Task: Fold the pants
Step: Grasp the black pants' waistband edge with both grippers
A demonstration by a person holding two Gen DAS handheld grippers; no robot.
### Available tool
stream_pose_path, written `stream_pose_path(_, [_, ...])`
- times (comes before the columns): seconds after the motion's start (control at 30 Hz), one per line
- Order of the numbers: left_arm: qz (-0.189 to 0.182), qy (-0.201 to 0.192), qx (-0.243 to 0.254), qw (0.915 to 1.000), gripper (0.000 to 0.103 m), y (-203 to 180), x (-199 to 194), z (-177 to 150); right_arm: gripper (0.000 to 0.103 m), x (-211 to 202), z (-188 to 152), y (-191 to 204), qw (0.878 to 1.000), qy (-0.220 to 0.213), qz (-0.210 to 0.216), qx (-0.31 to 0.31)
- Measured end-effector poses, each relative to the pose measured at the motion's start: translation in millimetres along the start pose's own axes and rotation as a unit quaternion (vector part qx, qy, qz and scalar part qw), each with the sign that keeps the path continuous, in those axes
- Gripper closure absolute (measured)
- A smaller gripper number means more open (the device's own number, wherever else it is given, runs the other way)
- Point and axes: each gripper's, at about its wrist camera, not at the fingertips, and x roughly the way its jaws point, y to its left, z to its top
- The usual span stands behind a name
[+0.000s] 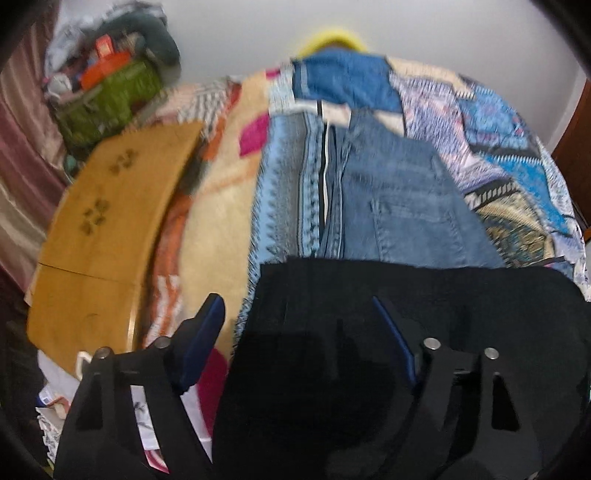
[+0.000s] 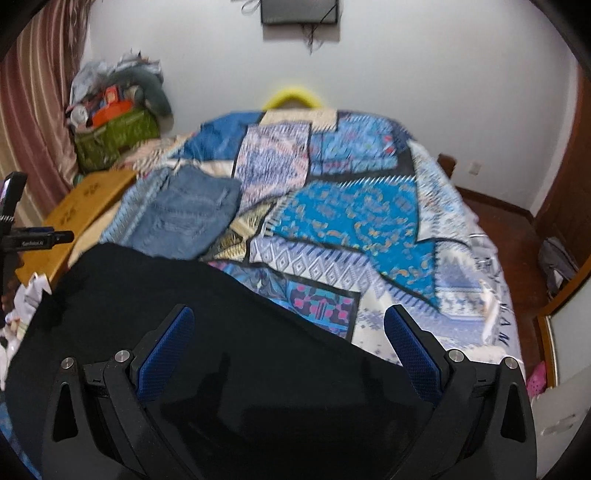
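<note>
We see black fabric pants (image 2: 229, 332) spread on the patchwork blue bedspread (image 2: 351, 221) beneath both spread, empty grippers, left (image 1: 306, 339) and right (image 2: 288, 343); only the right view shows the wall-mounted dark screen (image 2: 299, 11).

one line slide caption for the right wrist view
Open right gripper above black pants on a patchwork bedspread, folded jeans beyond.

A patchwork-covered bed (image 2: 369, 221) fills a white-walled room (image 2: 424, 74), striped curtain (image 2: 33, 110) left, wooden floor (image 2: 513, 229) right
</note>
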Motion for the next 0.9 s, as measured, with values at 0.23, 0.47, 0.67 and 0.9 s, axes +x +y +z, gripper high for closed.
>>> stream_pose_path(0.23, [-0.011, 0.079, -0.030, 0.9964, 0.039, 14, 68, 3, 0.006, 47, 20, 2, 0.998, 0.045, 0.025, -0.031])
stream_pose_path(0.47, [-0.024, 0.076, -0.015, 0.9967, 0.038, 12, 84, -8, 0.024, 83, 19, 10, 0.993, 0.093, 0.071, -0.030])
stream_pose_path(0.67, [-0.005, 0.059, -0.002, 0.9982, 0.075, 1, 71, -13, 0.043, 75, 6, 22, 0.994, 0.079, 0.062, -0.051])
stream_pose_path(0.9, [0.027, 0.038, 0.010, 0.9989, 0.092, -8, 48, -19, 0.098, 65, -1, 15, 0.993, 0.095, 0.054, -0.054])
